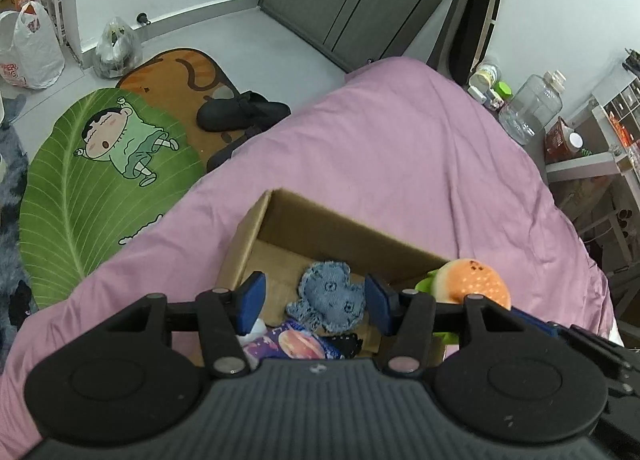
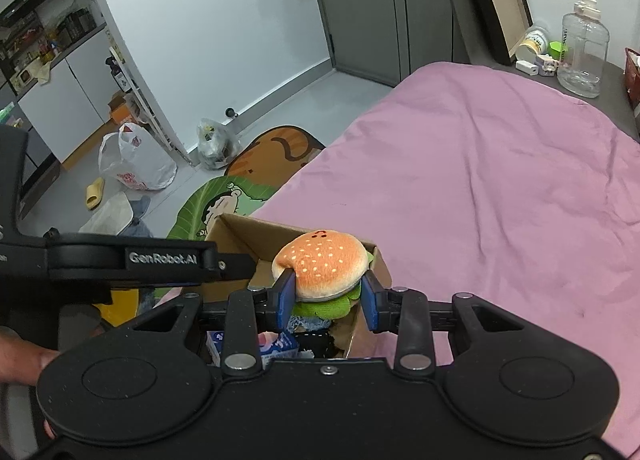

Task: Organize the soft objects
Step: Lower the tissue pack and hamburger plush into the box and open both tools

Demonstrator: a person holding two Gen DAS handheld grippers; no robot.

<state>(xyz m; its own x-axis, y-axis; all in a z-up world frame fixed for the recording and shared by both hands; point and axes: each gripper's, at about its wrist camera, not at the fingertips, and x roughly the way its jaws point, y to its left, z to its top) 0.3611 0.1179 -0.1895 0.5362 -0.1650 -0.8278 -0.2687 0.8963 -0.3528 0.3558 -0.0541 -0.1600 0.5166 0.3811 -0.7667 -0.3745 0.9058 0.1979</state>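
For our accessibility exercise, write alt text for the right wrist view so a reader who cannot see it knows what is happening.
The right gripper grips a plush hamburger between its blue fingers, held above an open cardboard box on a pink bedspread. The box already holds other soft items; the left gripper reaches in from the left.

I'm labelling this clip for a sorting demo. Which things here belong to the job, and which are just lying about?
Part of the job:
- burger plush, held by the right gripper
- cardboard box
- denim toy in the box
- left gripper, open over the box

Lying about:
- leaf rug
- plastic bags
- water jug
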